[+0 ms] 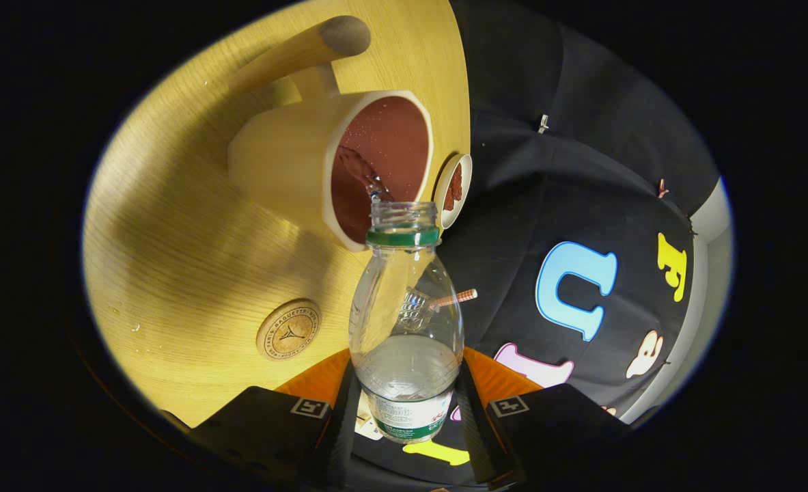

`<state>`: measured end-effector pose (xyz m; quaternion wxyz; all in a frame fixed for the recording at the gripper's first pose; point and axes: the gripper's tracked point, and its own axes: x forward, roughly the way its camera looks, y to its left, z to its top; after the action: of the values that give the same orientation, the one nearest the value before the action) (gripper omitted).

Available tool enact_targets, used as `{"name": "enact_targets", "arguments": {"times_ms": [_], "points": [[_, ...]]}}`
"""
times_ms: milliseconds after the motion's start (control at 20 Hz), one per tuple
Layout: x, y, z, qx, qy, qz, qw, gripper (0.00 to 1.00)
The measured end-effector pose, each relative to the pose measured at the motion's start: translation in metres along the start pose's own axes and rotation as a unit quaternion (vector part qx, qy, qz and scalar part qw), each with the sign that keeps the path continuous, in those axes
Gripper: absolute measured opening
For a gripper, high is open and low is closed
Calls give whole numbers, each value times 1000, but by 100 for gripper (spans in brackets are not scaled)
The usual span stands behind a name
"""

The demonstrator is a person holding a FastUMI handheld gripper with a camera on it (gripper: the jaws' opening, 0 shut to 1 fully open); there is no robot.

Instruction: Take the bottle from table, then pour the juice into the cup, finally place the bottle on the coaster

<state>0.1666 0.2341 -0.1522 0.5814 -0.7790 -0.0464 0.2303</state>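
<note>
The clear plastic bottle [406,321] sits clamped between the fingers of the hand-held gripper [407,410], tipped so its open neck reaches over the rim of the cream cup [287,160] just ahead, liquid streaming in. The pour goes best with the mouth kept over the cup's opening and the tilt deepened slowly. The round wooden coaster [289,329] lies on the bench [171,239], near the fingers.
</note>
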Motion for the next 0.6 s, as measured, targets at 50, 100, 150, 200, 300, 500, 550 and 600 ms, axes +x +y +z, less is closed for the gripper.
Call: {"name": "enact_targets", "arguments": {"times_ms": [50, 100, 150, 200, 300, 500, 550, 600], "points": [[2, 0, 0, -4, 0, 0, 1000, 70], [2, -2, 1, -8, -2, -1, 1000, 70], [2, -3, 1, -13, -3, -1, 1000, 70], [2, -4, 1, -18, -4, -1, 1000, 70], [3, -6, 3, -27, -8, -1, 1000, 70], [5, -11, 4, -48, -14, -4, 999, 70], [6, -12, 4, -53, -15, -5, 998, 70], [6, -13, 4, -58, -16, -5, 998, 70]]}}
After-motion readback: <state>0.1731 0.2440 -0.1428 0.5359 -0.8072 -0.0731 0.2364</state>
